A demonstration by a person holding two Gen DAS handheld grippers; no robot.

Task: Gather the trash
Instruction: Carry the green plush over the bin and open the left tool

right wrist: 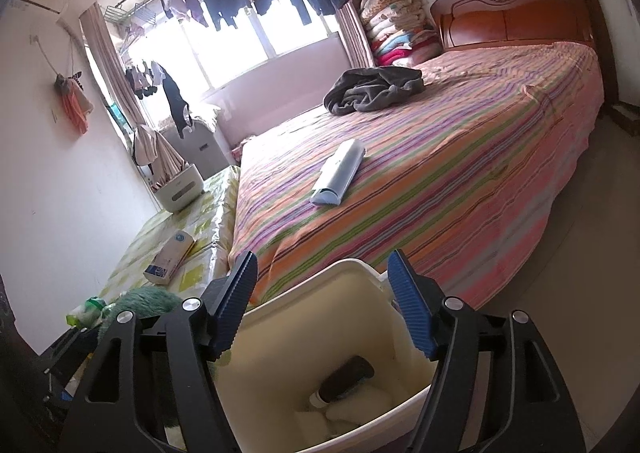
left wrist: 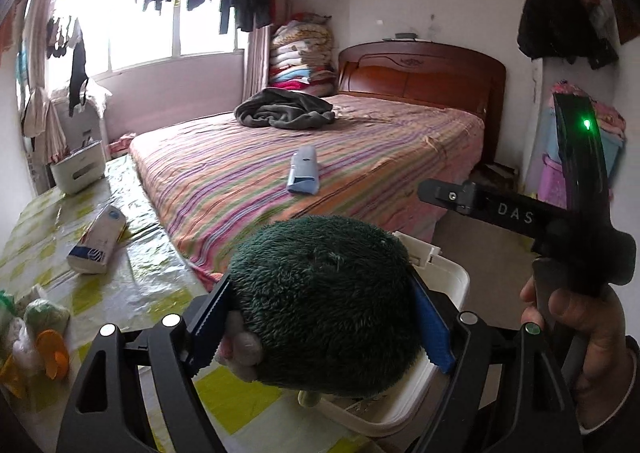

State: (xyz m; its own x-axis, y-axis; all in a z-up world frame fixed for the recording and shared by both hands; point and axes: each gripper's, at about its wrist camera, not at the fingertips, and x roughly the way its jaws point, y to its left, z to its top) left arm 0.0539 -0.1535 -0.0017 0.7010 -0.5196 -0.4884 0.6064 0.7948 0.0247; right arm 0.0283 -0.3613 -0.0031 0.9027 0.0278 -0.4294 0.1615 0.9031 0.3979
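The fuzzy green ball (left wrist: 324, 305) is the trash here, and it sits right between the two blue pads of the left tongs (left wrist: 320, 329). The left tongs are stretched wide, and both pads press on the fluffy sides, so they are grasping the ball. The ball hangs just over the edge of the white bin (left wrist: 448, 281). A pale lump sticks out under the ball on the left side, but it is too blurry to tell what it is.

The right tongs (right wrist: 324, 305) are let go. Their blue pads stand apart with nothing between them, and they hover over the open white bin (right wrist: 280, 317). Deep inside the bin lies a dark bottle (right wrist: 344, 377) on some pale stuff that is hard to make out.

In the left view a hand (left wrist: 584, 337) holds the black handle of the right tongs, and the edge of the picture cuts off the arm.

A blue and white pack (left wrist: 303, 170) lies on the striped bed (left wrist: 400, 141). A white and blue box (left wrist: 98, 239) lies on the table with the yellow cloth (left wrist: 132, 285). Some green and orange things (left wrist: 40, 333) sit at the table's near corner, partly cut off.
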